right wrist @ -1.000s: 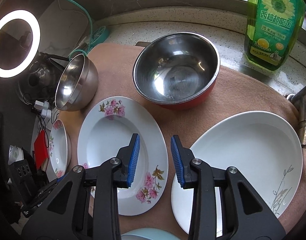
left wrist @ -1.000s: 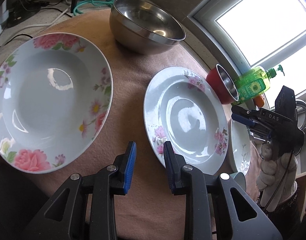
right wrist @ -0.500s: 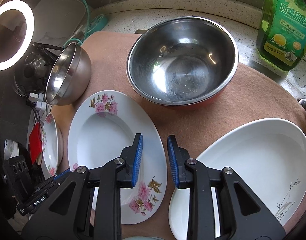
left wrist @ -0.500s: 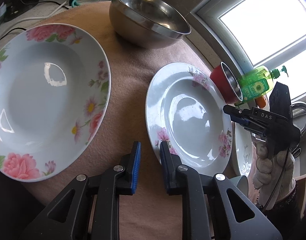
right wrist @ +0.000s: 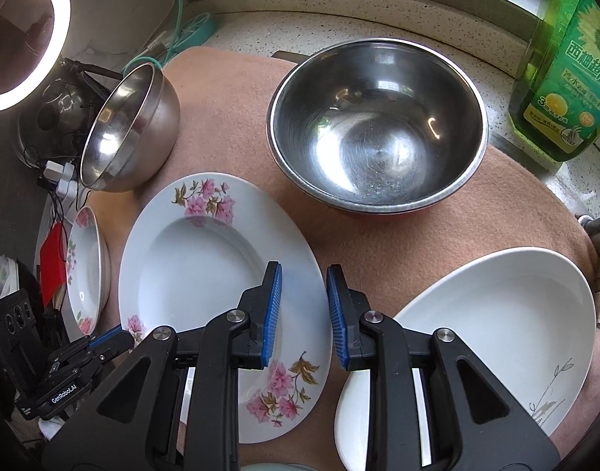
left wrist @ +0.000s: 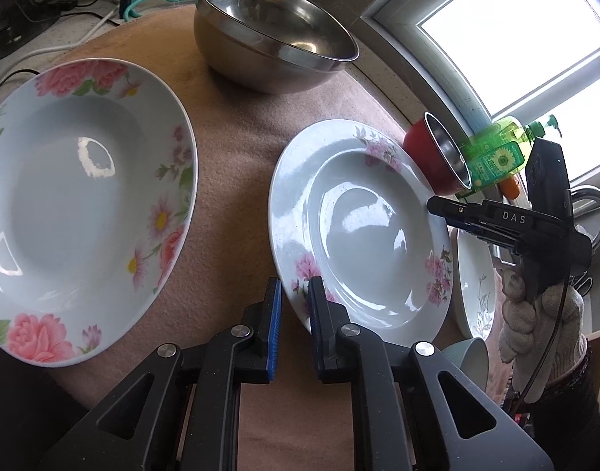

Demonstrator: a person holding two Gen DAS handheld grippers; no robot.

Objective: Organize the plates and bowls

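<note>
Both grippers are closing in on the same pink-flowered plate (left wrist: 362, 231), which lies flat on the brown cloth (left wrist: 237, 157) in the middle of the table. The left gripper (left wrist: 296, 298) is released, its jaws set either side of the plate's near-left rim, not yet pinching. The right gripper (right wrist: 303, 294) is also released and hangs over the plate's right rim, one finger above the plate and one above the cloth; whether it touches I cannot tell.

The step in hand looks like picking up this plate to stack it. To its left sits a larger rose plate (left wrist: 84, 208), to its right a plain white plate (right wrist: 496, 337). A steel bowl (left wrist: 276, 35) stands far left and a red-sided bowl (right wrist: 378, 129) far right, near a green soap bottle (right wrist: 562, 70).

Next, one gripper should slide onto the rim and clench firmly; glazed china may slip, and two grips on one plate could fight each other.
</note>
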